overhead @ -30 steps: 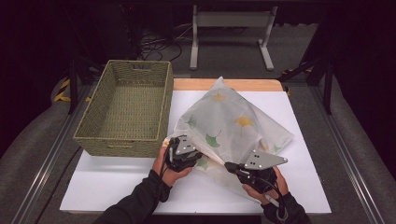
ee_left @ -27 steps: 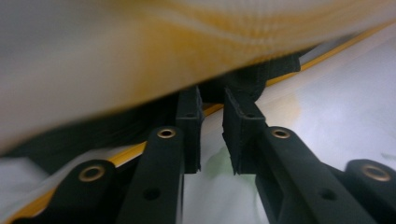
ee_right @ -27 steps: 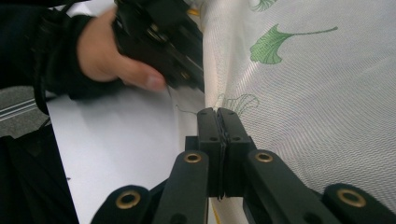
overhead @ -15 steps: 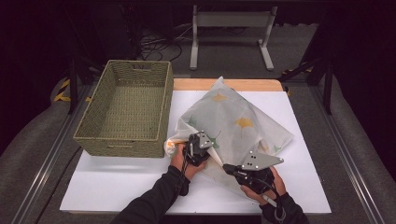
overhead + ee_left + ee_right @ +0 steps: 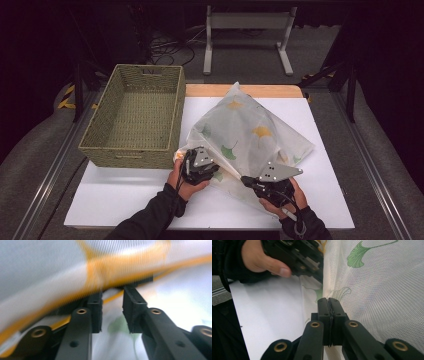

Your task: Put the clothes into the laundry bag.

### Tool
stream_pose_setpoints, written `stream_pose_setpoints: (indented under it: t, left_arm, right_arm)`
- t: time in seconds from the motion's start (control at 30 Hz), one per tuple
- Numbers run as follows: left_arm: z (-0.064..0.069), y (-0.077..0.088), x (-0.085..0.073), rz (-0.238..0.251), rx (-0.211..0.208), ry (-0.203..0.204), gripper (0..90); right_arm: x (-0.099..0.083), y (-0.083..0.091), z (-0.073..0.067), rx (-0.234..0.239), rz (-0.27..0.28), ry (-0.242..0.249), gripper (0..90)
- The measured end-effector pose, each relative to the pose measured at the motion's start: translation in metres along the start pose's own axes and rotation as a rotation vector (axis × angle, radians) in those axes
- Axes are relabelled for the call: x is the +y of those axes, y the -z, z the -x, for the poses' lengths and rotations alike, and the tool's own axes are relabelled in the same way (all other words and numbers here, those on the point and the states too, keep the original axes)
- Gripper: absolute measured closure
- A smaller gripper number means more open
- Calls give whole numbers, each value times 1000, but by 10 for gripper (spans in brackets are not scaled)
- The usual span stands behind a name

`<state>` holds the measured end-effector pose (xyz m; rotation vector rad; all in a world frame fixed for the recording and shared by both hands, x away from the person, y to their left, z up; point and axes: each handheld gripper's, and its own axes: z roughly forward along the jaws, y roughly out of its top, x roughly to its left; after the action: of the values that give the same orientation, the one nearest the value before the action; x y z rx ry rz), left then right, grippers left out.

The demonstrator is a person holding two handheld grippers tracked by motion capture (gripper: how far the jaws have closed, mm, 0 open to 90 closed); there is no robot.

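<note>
Table [image 5: 125,200]: white top, carrying everything.
Wicker basket [image 5: 135,117]: green-grey, on the left part of the table, touching the cloth's near-left corner.
Leaf-print cloth [image 5: 250,135]: sheer white, yellow and green ginkgo leaves, bunched right of the basket.
Right hand-held gripper [image 5: 328,305]: jaws pressed together on the cloth's near edge.
Left hand-held gripper [image 5: 112,311]: narrow gap, jaws just opening, pads apart, cloth's orange-trimmed edge lying across the tips.

Empty green woven basket [image 5: 134,120] at centre left on the white table [image 5: 130,195], wooden strip [image 5: 210,90] along its far edge, grey metal stand [image 5: 248,30] at top centre, possibly cables [image 5: 170,42] beside it
</note>
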<state>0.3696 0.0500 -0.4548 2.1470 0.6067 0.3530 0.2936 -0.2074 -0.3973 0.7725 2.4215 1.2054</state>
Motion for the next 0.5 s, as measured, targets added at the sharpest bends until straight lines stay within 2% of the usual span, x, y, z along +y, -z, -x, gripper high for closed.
stream_pose_setpoints:
  t: [0.17,0.3,0.4,0.5]
  left_arm:
    - [0,25,-11,10,-32,-62,668]
    - [-3,45,-18,22,-31,-43,647]
    - [-8,63,-23,46,-12,-27,646]
    - [-11,79,-29,53,35,-23,595]
  right_arm:
    - [0,1,-1,0,-2,2,895]
    - [0,1,0,1,-2,0,896]
    - [0,3,0,-1,-2,-3,896]
    - [-1,4,1,-3,1,-5,896]
